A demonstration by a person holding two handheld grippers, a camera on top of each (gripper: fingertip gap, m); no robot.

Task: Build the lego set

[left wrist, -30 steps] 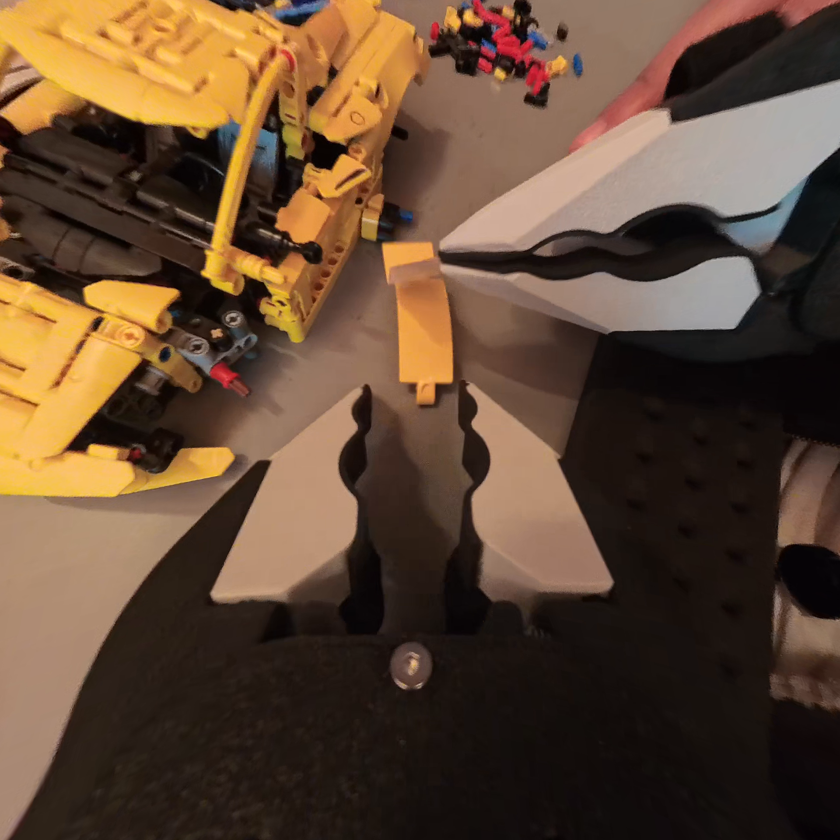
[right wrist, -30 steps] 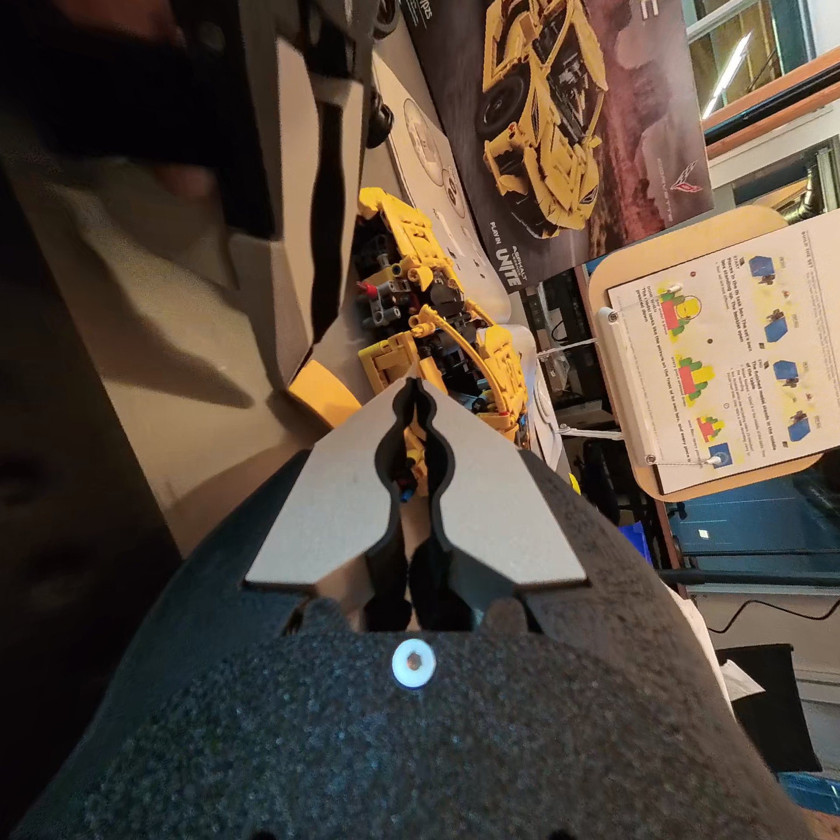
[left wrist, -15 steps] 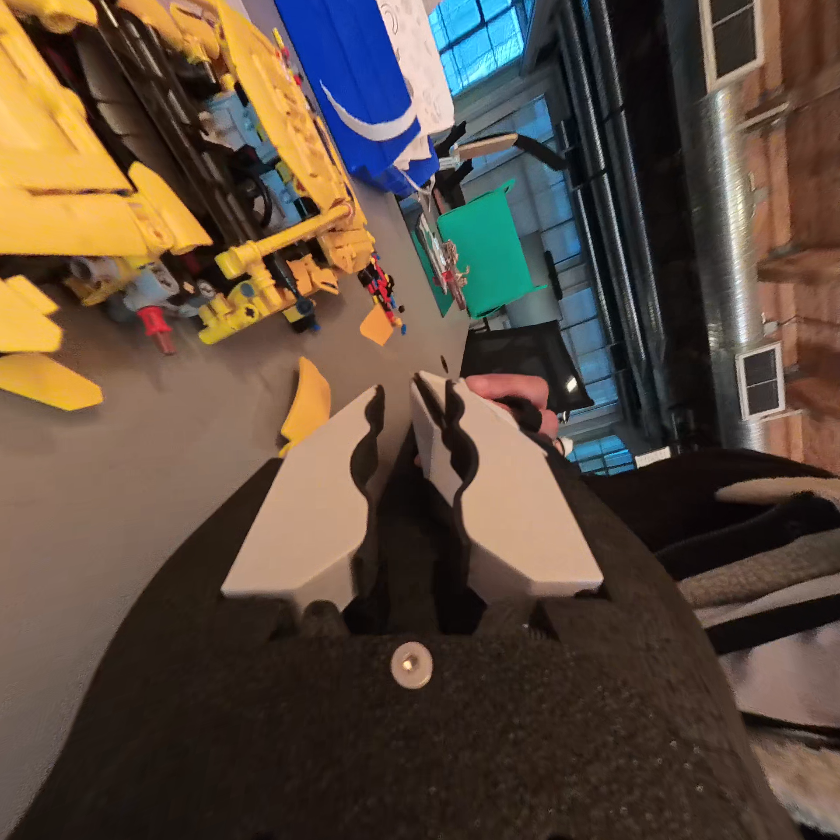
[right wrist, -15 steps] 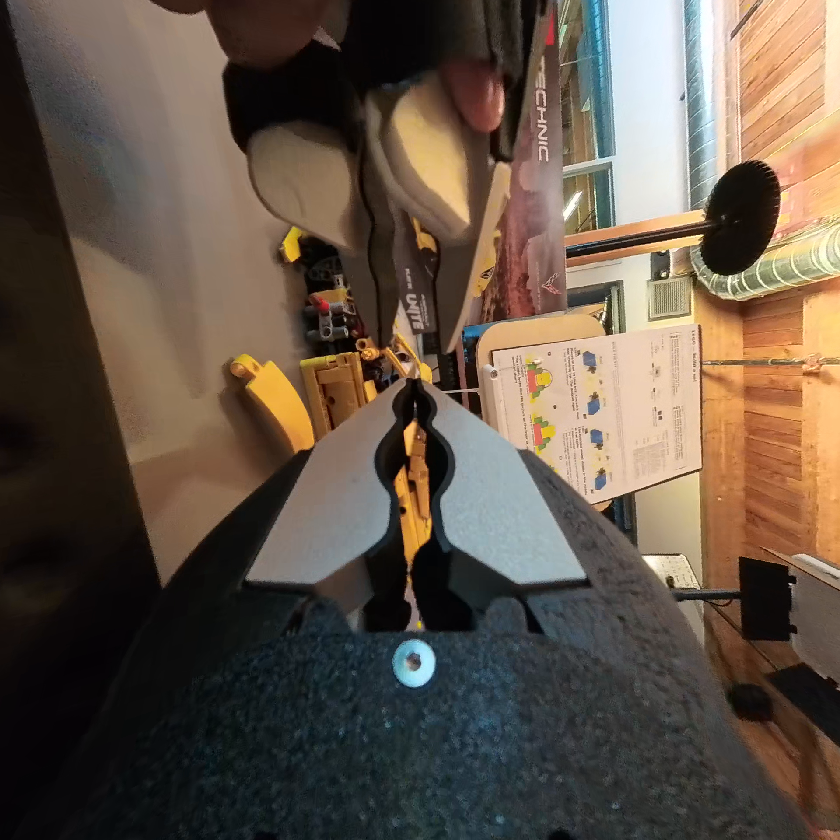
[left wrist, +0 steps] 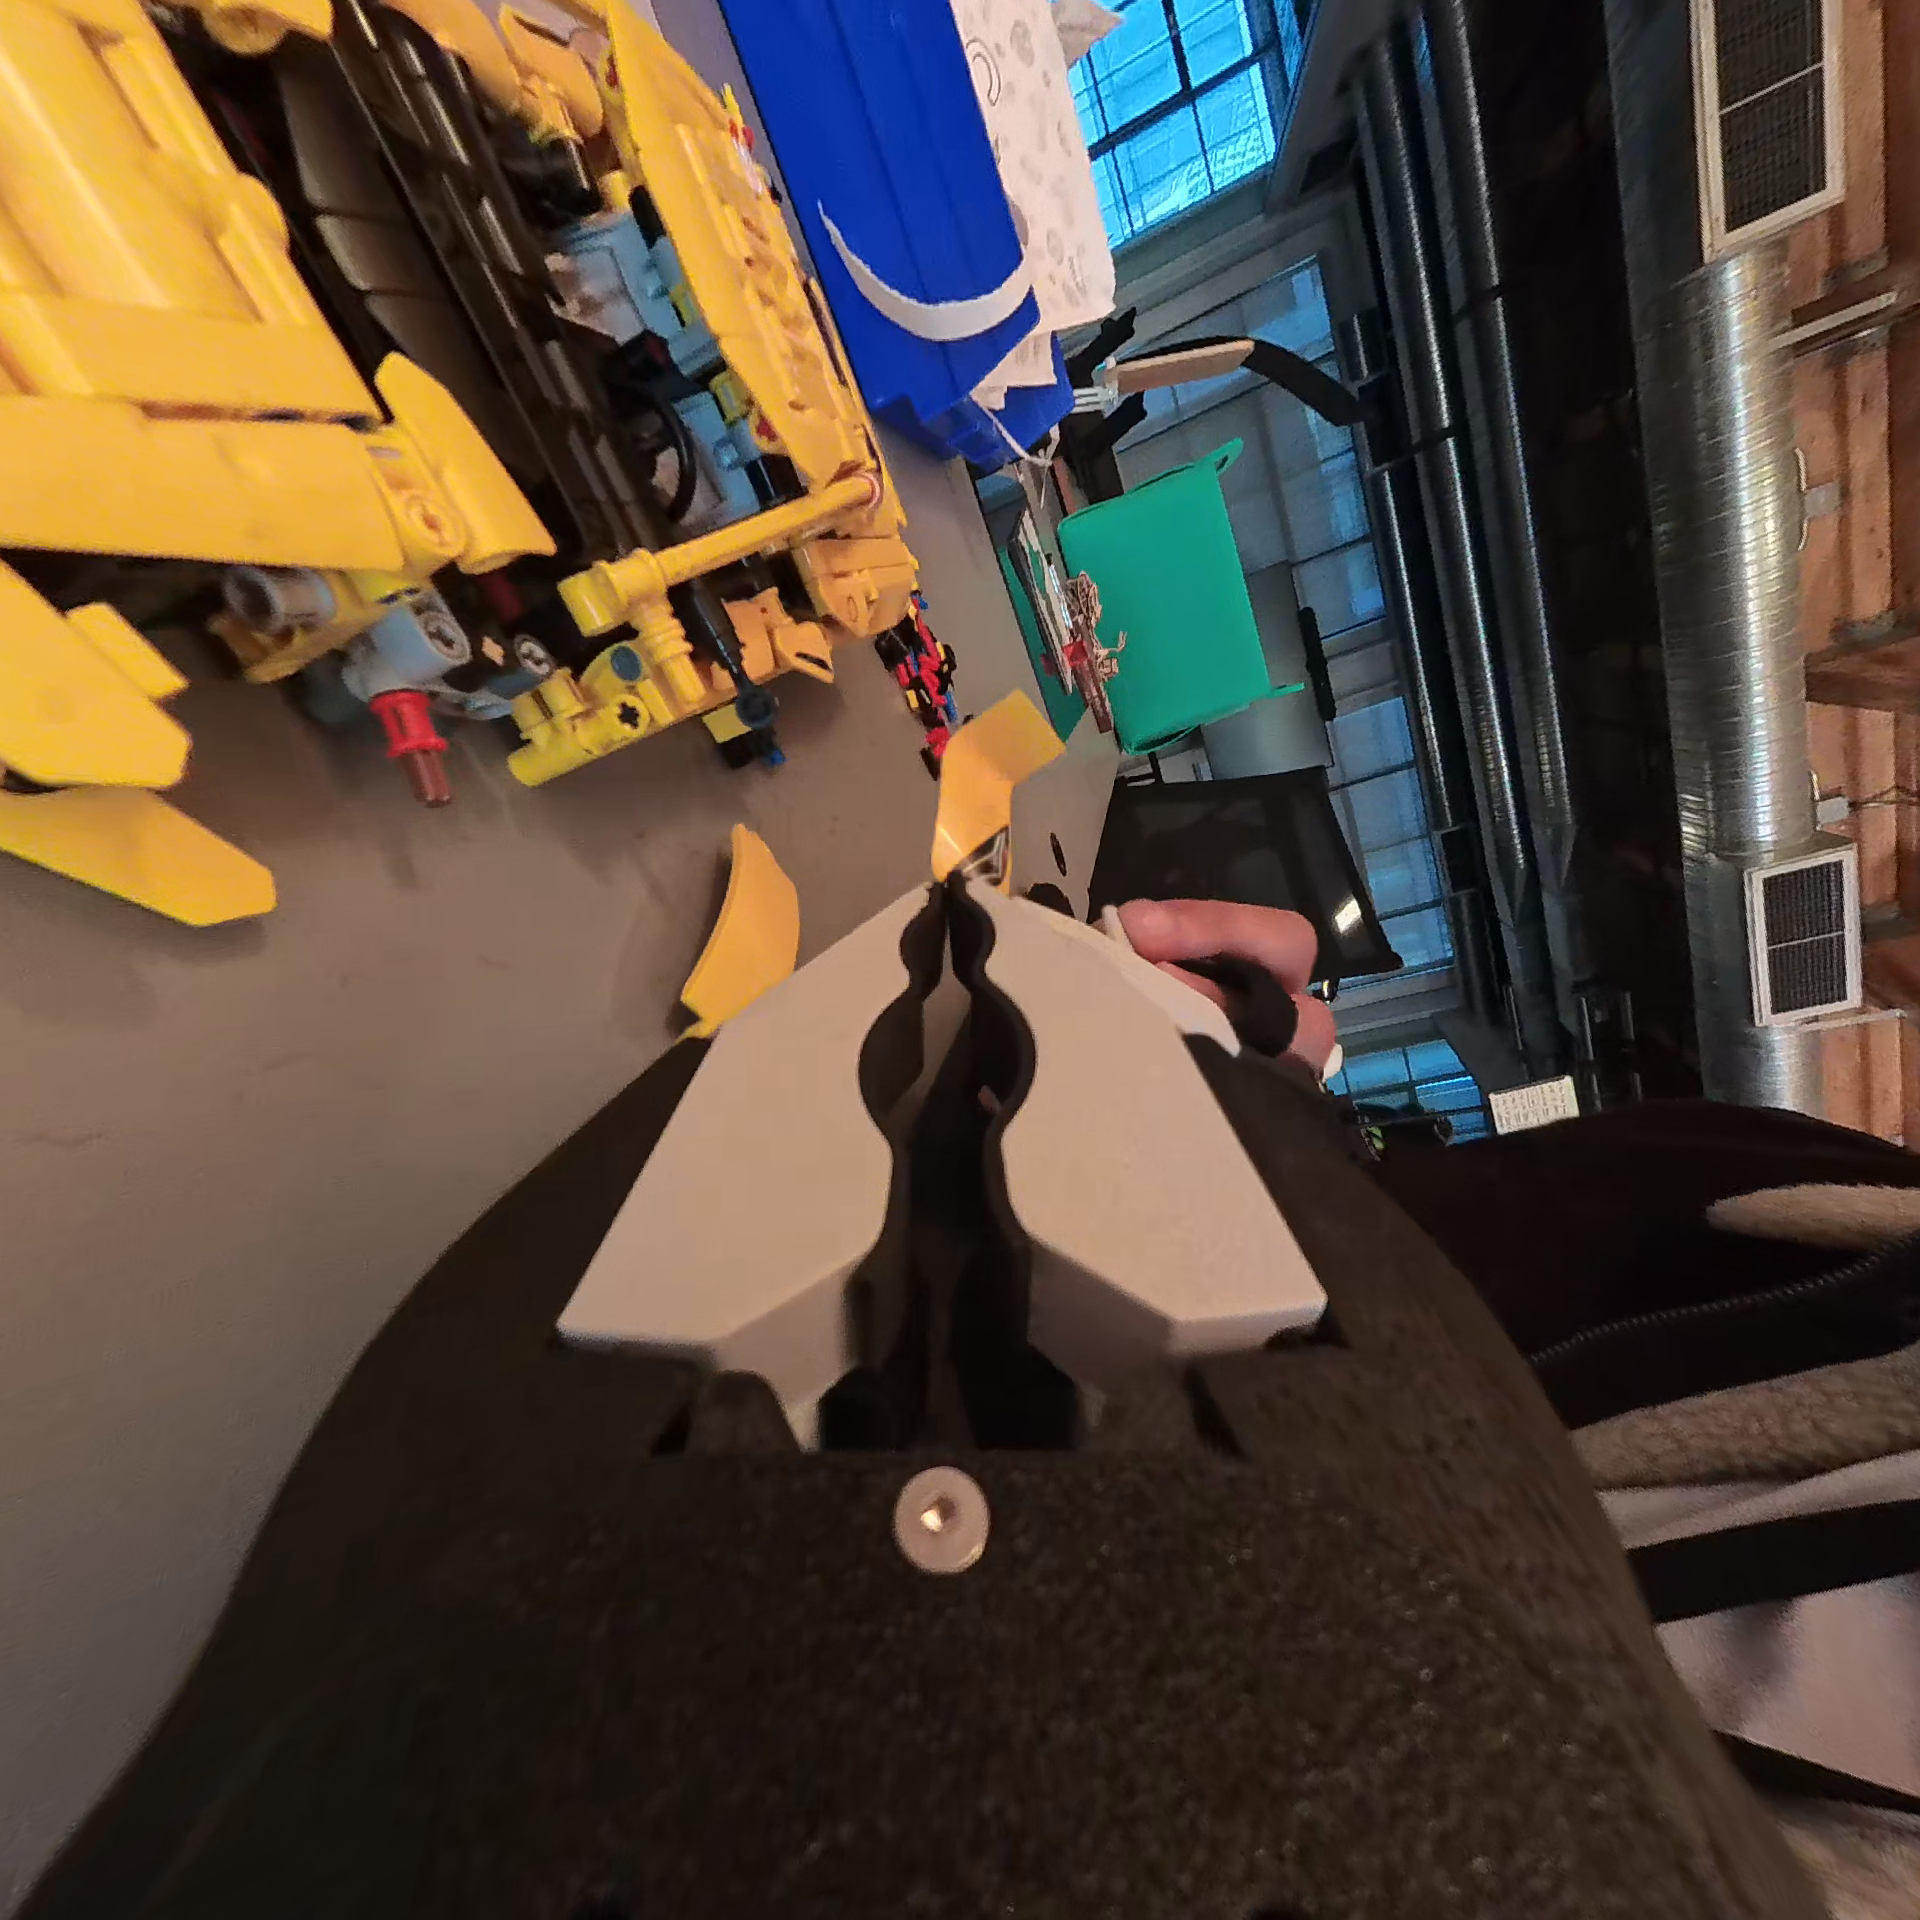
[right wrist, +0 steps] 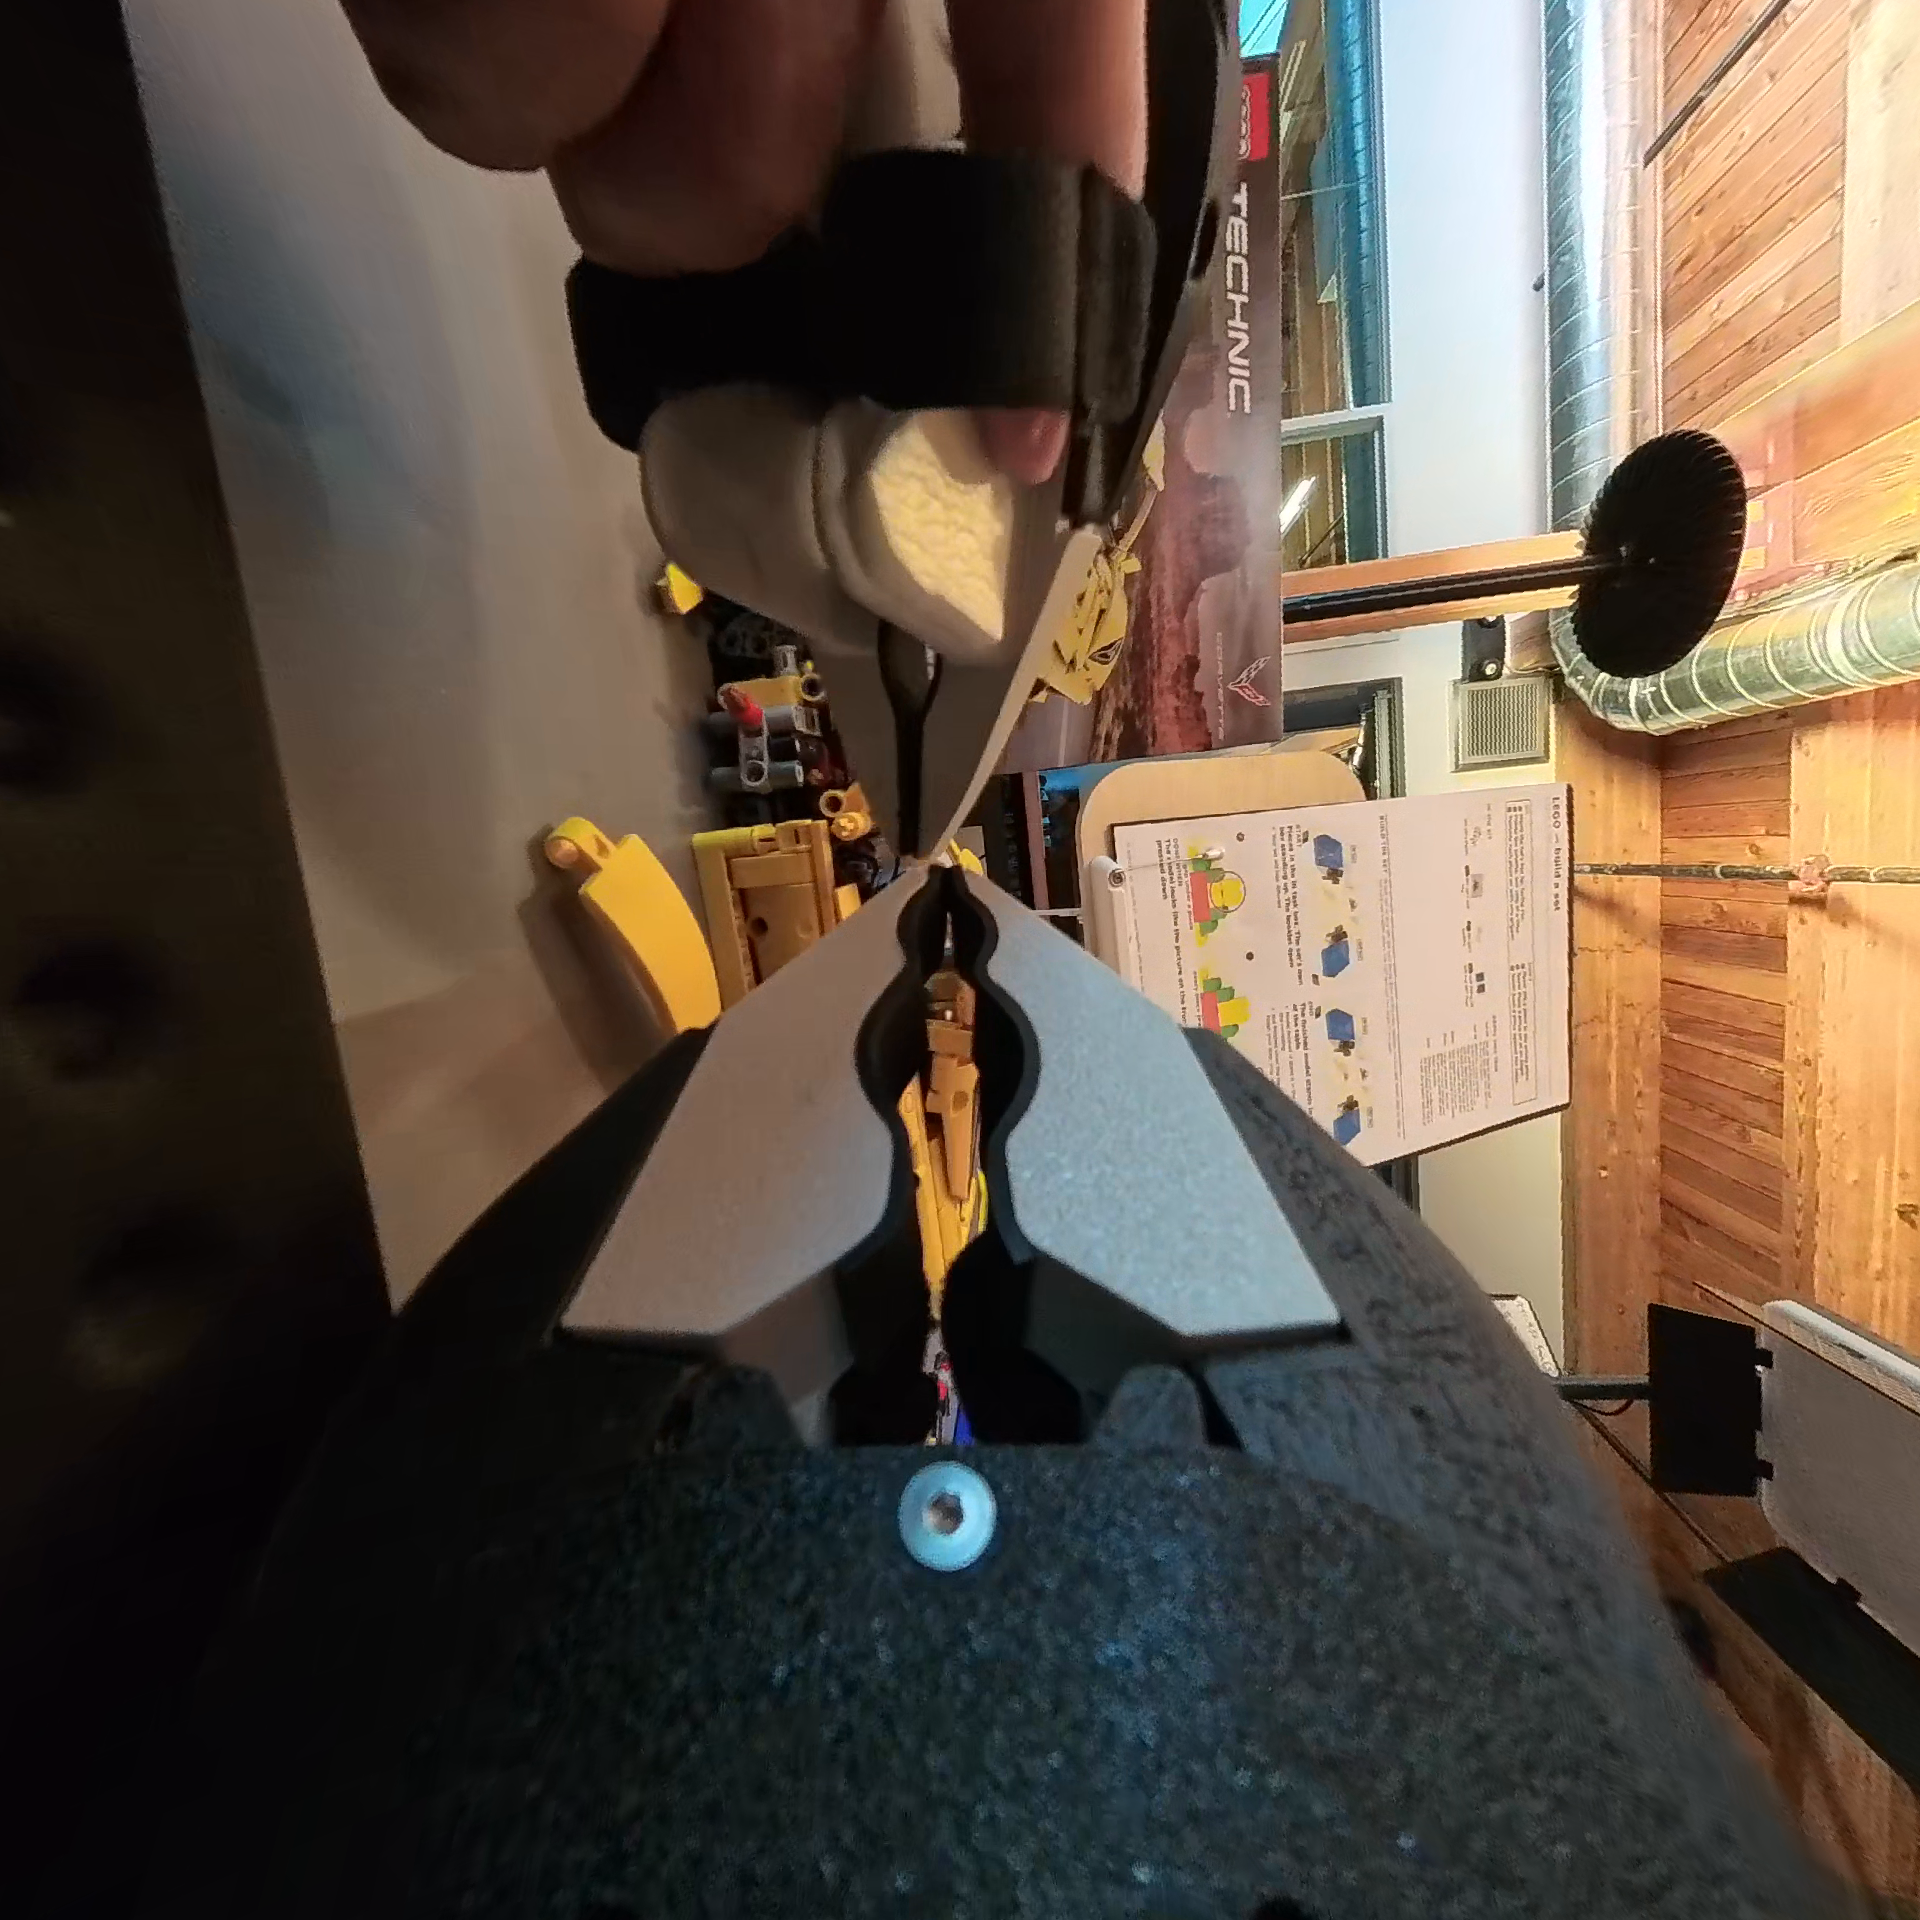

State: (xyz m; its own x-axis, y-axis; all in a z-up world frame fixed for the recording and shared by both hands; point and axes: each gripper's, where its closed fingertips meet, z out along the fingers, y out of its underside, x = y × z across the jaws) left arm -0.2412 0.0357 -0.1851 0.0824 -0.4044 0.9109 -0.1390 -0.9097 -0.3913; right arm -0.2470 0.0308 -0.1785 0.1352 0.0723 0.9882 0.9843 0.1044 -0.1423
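The part-built yellow car model (left wrist: 312,312) lies on the grey table (left wrist: 312,1091); it also shows in the right wrist view (right wrist: 774,904). A curved yellow panel (left wrist: 750,925) lies loose beside it and shows in the right wrist view (right wrist: 639,935) too. My left gripper (left wrist: 951,896) is shut, and a small yellow panel (left wrist: 987,774) stands up from its tips. My right gripper (right wrist: 940,878) is shut too. Its tips meet the left gripper's tips (right wrist: 925,831) at that piece. The right gripper's finger (left wrist: 1122,956) shows just behind the left one.
A pile of small red, black and blue pieces (left wrist: 925,675) lies past the model. A blue bin (left wrist: 894,208) and a green stand (left wrist: 1164,613) are farther back. The set's box (right wrist: 1216,520) and an instruction board (right wrist: 1351,966) stand behind the model. The tips of both grippers are at nearly the same place.
My left gripper rose from pointing down at the curved panel, then went from open to shut. Both grippers' tips came together at the small yellow panel.
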